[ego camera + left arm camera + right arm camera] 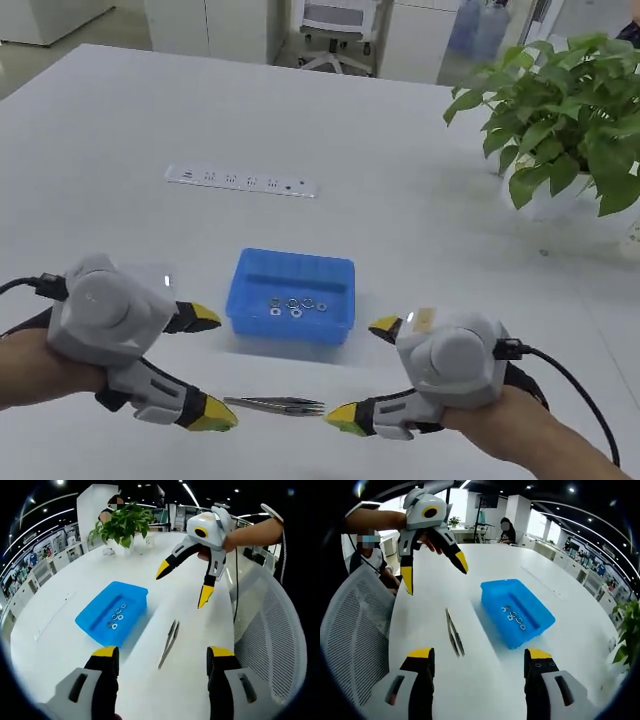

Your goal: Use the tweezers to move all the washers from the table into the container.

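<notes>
At 9 o'clock in the head view the left gripper (210,366) is held released, its jaws spread wide with nothing between them. Just at its 3 o'clock the tweezers (275,405) are laid flat on the table (120,120), between the two grippers and touched by neither. At 12 o'clock from the tweezers the blue container (290,330) is set, and the washers (294,305) are gathered on its floor. At 3 o'clock from the tweezers the right gripper (362,372) is likewise held released and empty. The transfer is judged to be done or nearly so, the tool being put down. The next move is judged to call for the tabletop to be checked for strays, and for the tweezers to be gripped across both arms should any be found. In the left gripper view the tweezers' two arms are told apart more plainly, and a mesh chair (270,630) is added at 3 o'clock. The potted plant (560,110) at 2 o'clock is given most fully by the head view.
</notes>
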